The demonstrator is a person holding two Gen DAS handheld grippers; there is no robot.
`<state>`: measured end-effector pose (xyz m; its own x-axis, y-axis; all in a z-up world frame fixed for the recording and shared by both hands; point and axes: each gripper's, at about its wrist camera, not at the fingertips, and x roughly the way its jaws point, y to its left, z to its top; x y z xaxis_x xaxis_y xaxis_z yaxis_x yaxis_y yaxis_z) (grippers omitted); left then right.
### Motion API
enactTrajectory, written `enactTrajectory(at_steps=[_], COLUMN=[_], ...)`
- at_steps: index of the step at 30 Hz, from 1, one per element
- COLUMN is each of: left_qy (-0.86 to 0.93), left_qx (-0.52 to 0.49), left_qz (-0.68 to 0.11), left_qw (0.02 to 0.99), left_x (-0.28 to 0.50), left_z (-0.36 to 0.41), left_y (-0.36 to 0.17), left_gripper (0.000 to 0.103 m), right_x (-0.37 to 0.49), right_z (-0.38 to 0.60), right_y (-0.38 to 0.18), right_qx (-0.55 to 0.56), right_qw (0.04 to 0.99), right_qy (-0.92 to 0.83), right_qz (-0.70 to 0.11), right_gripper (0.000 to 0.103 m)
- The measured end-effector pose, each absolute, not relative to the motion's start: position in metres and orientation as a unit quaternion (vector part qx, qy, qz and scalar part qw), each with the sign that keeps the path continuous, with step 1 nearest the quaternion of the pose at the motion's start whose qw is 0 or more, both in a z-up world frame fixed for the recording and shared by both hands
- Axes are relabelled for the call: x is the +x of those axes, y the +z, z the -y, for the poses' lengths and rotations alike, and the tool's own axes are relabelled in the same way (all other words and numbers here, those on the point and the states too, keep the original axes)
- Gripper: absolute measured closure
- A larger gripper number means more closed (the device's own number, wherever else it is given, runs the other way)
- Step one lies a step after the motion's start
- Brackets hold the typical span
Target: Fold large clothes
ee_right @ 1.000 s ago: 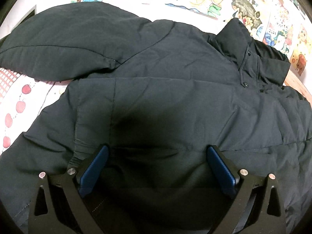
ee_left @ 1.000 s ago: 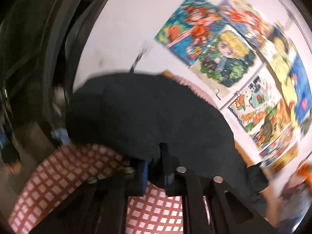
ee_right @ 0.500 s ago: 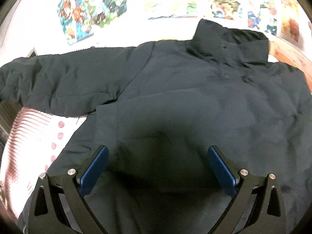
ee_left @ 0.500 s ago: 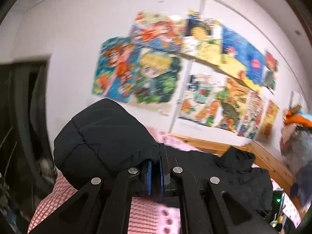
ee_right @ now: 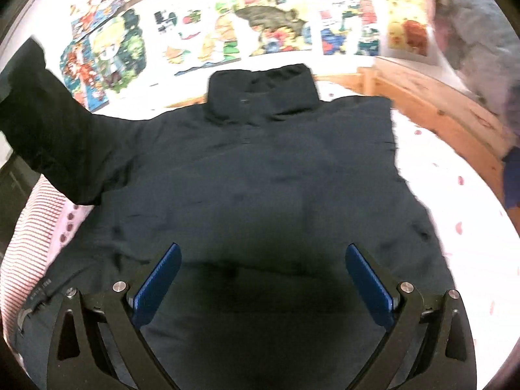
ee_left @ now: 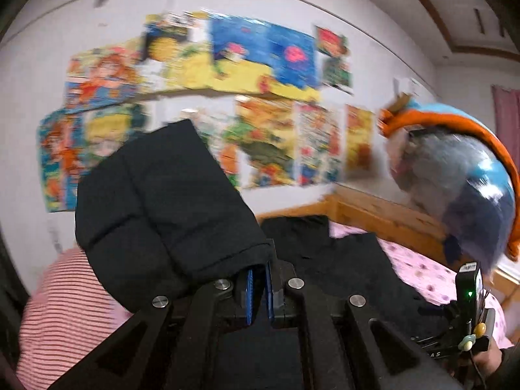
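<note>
A large black padded jacket (ee_right: 260, 182) lies spread on the bed with its collar (ee_right: 261, 92) toward the wall. My left gripper (ee_left: 259, 287) is shut on the cuff of the jacket's left sleeve (ee_left: 169, 208) and holds it raised above the bed; the lifted sleeve also shows in the right wrist view (ee_right: 48, 136). My right gripper (ee_right: 263, 279) is open and empty, hovering just above the jacket's lower body, its blue pads (ee_right: 156, 286) wide apart.
The bed has a pink spotted sheet (ee_right: 461, 214), a red-striped cover (ee_right: 26, 227) at the left and a wooden frame (ee_right: 432, 110) at the back right. Colourful posters (ee_left: 247, 97) cover the wall. A blue, grey and orange bundle (ee_left: 461, 178) hangs at the right.
My left gripper has lifted the sleeve and swung it right, over the jacket. My right gripper has drawn back toward the hem, still open, so the whole jacket shows.
</note>
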<state>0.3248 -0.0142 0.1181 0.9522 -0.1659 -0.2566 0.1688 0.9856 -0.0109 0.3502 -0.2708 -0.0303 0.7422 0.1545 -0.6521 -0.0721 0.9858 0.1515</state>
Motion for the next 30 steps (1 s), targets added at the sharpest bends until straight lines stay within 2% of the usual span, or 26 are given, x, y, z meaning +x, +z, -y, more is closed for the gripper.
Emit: enactTrajectory(at_steps=[10,17,22,25,26,27,29,30], left_qy=[-0.181,-0.238,-0.256,-0.269,-0.279,-0.285,-0.291,-0.291], left_qx=[0.088,0.080,0.081,0.065,0.055,0.048,0.037,0.036], left_qz=[-0.233,-0.317,-0.358,-0.365,-0.368,-0.370,-0.363,-0.357], left_qw=[0.951,0.914,0.894,0.889,0.885,0.883,0.884,0.887], left_x=[0.377,0.402,0.408,0.405,0.404,0.404,0.398,0.395], left_z=[0.140,0.159,0.159,0.153,0.149,0.149,0.139,0.135], left_y=[0.044,-0.016,-0.032,-0.032,-0.030,-0.030,-0.025,-0.022], left_gripper=[0.097,0.096,0.093,0.078,0.068,0.050,0.025,0.025], right_x=[0.338,0.351,0.360,0.357,0.356,0.355,0.352,0.348], right_z=[0.343,0.363,0.367,0.366,0.366,0.365,0.365,0.366], right_y=[-0.051,-0.078,-0.099,-0.102,-0.102,-0.102,-0.101,-0.100], right_qx=[0.090,0.134,0.148,0.146,0.145,0.144,0.144,0.146], right_qw=[0.934,0.926,0.919,0.921,0.921,0.922,0.923,0.925], right_qy=[0.012,0.012,0.003,-0.001,-0.001,-0.002,-0.003,0.000], right_qz=[-0.346,-0.352,-0.365,-0.362,-0.361,-0.360,-0.356,-0.352], right_gripper=[0.004,0.004,0.003,0.003,0.003,0.003,0.003,0.003])
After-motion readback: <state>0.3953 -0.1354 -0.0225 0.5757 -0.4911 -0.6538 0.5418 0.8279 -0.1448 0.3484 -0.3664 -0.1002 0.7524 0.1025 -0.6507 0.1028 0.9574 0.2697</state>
